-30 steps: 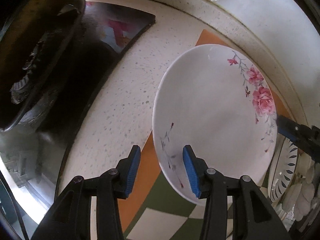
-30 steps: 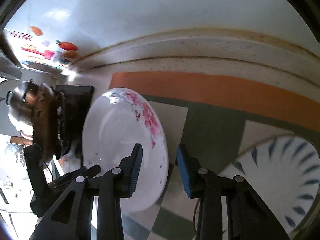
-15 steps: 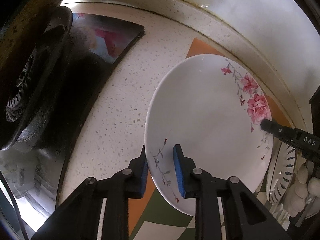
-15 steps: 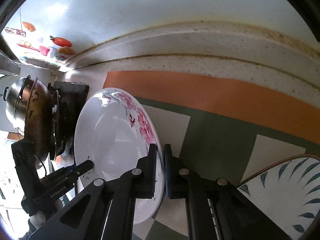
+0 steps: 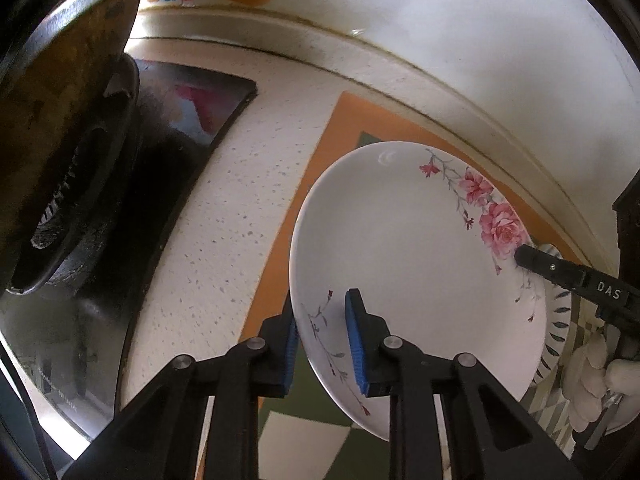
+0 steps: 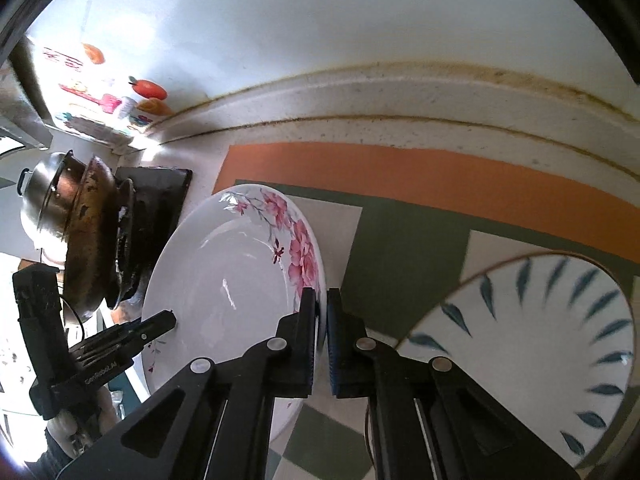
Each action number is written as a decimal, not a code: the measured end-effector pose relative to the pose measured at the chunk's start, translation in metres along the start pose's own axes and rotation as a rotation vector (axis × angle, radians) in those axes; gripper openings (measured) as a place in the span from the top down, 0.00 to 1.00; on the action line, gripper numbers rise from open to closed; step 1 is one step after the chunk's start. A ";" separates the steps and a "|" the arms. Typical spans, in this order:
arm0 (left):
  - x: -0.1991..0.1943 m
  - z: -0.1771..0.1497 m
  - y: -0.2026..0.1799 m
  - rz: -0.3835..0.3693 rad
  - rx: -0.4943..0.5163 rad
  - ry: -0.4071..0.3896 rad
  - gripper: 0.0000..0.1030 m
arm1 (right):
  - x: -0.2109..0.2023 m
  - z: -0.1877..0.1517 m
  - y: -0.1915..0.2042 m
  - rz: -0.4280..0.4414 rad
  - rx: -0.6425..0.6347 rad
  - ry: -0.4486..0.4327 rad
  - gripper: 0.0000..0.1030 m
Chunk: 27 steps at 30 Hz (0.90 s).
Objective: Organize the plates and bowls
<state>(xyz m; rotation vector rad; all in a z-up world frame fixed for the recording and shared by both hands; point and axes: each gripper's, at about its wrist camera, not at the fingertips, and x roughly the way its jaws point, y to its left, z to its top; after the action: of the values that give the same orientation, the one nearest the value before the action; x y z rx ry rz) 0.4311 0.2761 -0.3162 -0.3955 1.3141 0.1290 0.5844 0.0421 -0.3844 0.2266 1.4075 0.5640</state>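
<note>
Grippers, two, nearest each lens. Left gripper (image 5: 320, 344): blue pads closed on the near rim of the floral plate (image 5: 400, 264), one pad above the rim, one below. Right gripper (image 6: 322, 344): jaws pinched nearly together on the opposite, rose-patterned rim (image 6: 308, 264).

Floral plate: white, pink roses along one edge; held between both grippers, apparently lifted and tilted above the checked mat (image 6: 400, 248) of orange, green and pale squares.

Leaf-pattern bowl (image 6: 540, 328): white with blue leaf strokes, on the mat just beside the right gripper.

Counter (image 5: 224, 216): speckled, pale; mat laid on it. Beyond it, a dark stove surface (image 5: 192, 120), stacked blackened pans (image 6: 92, 236), and a wall with fruit stickers (image 6: 148, 88).

Risks, judged: both holds are thin rim pinches on glazed ware; uneven lifting could twist the plate out of one pair of pads. A swing rightward could knock it against the bowl.

Unclear: plate underside hidden; bowl cut off at the frame edge; contact between plate and mat cannot be confirmed.
</note>
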 end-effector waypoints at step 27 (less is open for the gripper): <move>-0.069 -0.122 -0.108 -0.095 0.193 0.000 0.81 | -0.169 -0.197 -0.066 -0.010 0.116 -0.157 0.93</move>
<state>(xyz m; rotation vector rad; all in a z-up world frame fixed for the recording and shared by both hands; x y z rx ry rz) 0.3356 0.1414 -0.2520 -0.2926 1.2922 -0.0773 0.3987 -0.1330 -0.3025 0.3494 1.2889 0.4471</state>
